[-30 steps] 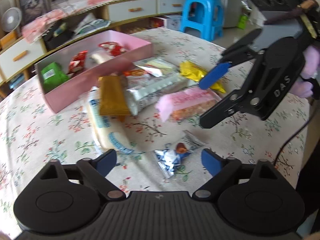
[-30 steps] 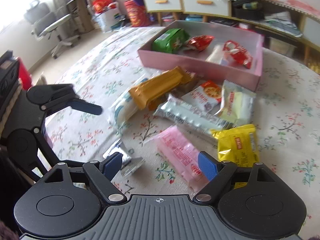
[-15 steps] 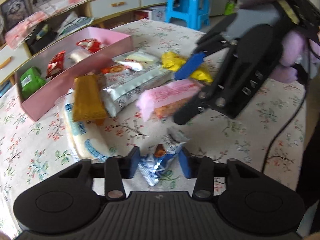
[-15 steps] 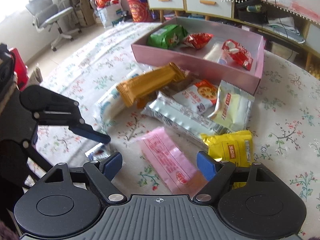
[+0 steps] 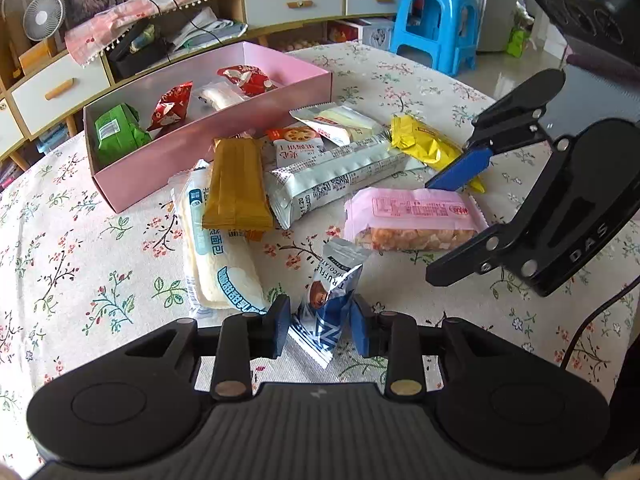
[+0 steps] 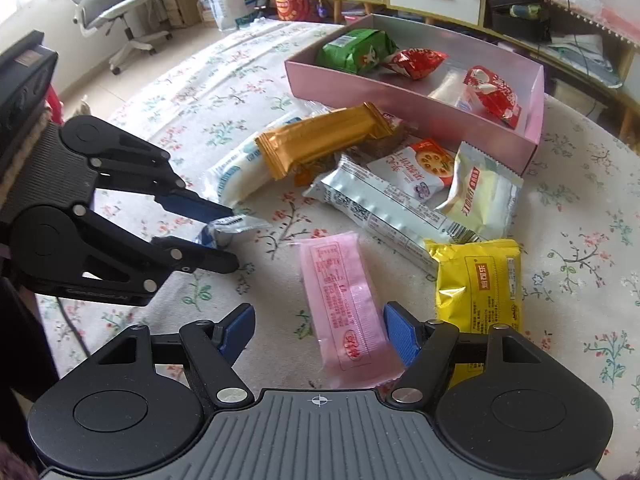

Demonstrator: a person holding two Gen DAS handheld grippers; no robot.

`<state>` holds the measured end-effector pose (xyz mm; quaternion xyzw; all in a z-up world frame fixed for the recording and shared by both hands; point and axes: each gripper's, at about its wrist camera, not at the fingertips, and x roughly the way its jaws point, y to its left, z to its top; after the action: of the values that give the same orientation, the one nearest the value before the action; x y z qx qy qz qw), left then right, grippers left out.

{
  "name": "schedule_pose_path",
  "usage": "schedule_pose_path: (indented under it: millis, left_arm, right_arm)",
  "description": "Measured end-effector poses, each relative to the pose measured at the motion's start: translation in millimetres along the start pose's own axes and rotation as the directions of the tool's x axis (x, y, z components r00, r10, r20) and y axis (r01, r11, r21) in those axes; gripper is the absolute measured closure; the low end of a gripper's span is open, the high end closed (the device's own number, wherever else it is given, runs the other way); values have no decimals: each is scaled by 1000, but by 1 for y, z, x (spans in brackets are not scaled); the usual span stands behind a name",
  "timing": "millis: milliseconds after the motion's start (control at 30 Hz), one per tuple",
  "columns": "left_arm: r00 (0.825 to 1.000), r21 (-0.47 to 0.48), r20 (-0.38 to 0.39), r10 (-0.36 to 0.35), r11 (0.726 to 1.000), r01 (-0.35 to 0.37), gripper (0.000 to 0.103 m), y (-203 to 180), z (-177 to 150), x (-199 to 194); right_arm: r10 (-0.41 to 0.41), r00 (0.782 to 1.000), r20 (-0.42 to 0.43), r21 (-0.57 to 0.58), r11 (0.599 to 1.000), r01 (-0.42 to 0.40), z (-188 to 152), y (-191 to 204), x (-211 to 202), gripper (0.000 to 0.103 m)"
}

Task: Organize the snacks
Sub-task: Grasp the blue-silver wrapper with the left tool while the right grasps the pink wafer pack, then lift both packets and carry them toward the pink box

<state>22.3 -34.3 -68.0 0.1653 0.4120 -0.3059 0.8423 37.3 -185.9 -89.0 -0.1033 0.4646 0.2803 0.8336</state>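
Left wrist: blue truffle packet (image 5: 326,300) pinched between left gripper (image 5: 320,326) fingers

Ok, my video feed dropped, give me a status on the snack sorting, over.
Left gripper shut on blue truffle packet. Right gripper open, straddling pink wafer pack. Pink box holds four snacks; path over.

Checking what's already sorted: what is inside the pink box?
The pink box holds a green packet, two red packets and a pale one. Its near wall hides the floor beneath them.
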Motion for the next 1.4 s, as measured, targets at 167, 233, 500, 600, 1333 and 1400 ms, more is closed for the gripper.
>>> schedule_pose_path:
  millis: [167, 233, 500, 600, 1333, 1400]
  left_arm:
    - [1000, -27, 13, 3, 1000, -3, 72, 2, 2, 3]
    - [1000, -36, 17, 6, 999, -6, 73, 2, 2, 4]
    - [1000, -100, 9, 28, 995, -27, 90, 9, 6, 3]
    - [1000, -128, 9, 24, 992, -23, 91, 12, 6, 1]
    - [997, -249, 77, -28, 967, 47, 94, 30, 30, -24]
    - [996, -269, 93, -19, 962, 43, 94, 34, 35, -25]
  right_arm:
    - [-27, 1000, 2, 8, 1000, 27, 0, -1, 4, 41]
    - [-35, 999, 5, 9, 999, 35, 0, -1, 4, 46]
    - [-67, 998, -7, 56, 996, 67, 3, -4, 6, 70]
    - [-62, 998, -10, 71, 996, 62, 5, -3, 4, 71]
    - [-4, 995, 95, 389, 920, -34, 31, -28, -35, 71]
    - [-9, 993, 116, 436, 899, -43, 37, -35, -38, 71]
